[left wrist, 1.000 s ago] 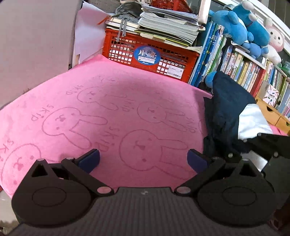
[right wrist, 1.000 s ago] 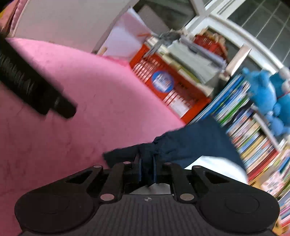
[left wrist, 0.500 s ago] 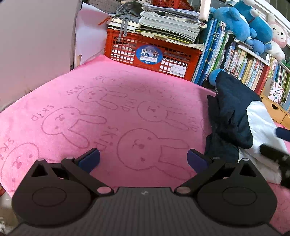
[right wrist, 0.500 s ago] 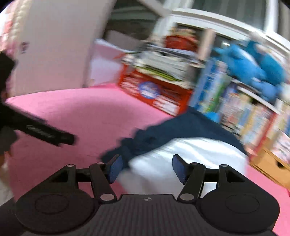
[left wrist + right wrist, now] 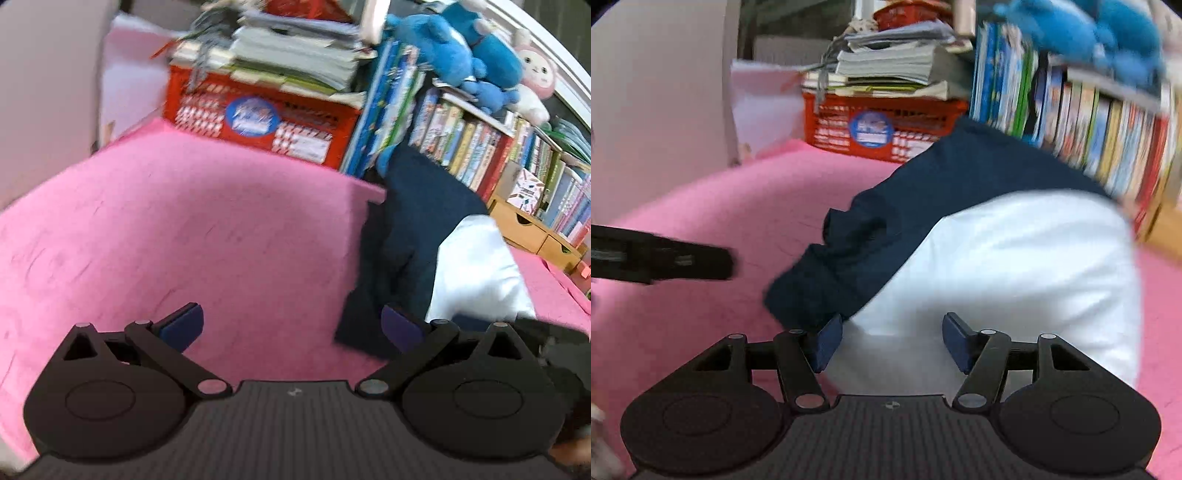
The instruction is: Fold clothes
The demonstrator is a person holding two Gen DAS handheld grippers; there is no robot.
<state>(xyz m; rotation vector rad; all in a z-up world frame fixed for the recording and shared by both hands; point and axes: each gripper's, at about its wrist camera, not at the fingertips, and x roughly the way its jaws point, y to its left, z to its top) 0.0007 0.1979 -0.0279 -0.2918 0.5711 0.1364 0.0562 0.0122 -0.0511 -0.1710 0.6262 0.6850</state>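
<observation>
A navy and white garment (image 5: 997, 243) lies bunched on the pink blanket (image 5: 746, 199); in the left wrist view it (image 5: 424, 236) is at the right. My right gripper (image 5: 892, 341) is open and empty, its fingers just above the garment's white part. My left gripper (image 5: 291, 328) is open and empty above the pink blanket (image 5: 184, 229), just left of the garment's near navy corner; its side shows as a black bar in the right wrist view (image 5: 665, 254).
A red crate (image 5: 258, 118) stacked with papers stands at the blanket's far edge. A bookshelf (image 5: 498, 147) with blue plush toys (image 5: 461, 40) runs along the right. A small wooden drawer unit (image 5: 532, 229) sits below it. A white wall (image 5: 44, 92) is at left.
My right gripper has let go of the navy cloth, opened, and drawn back over the white part. My left gripper has shifted right, closer to the garment.
</observation>
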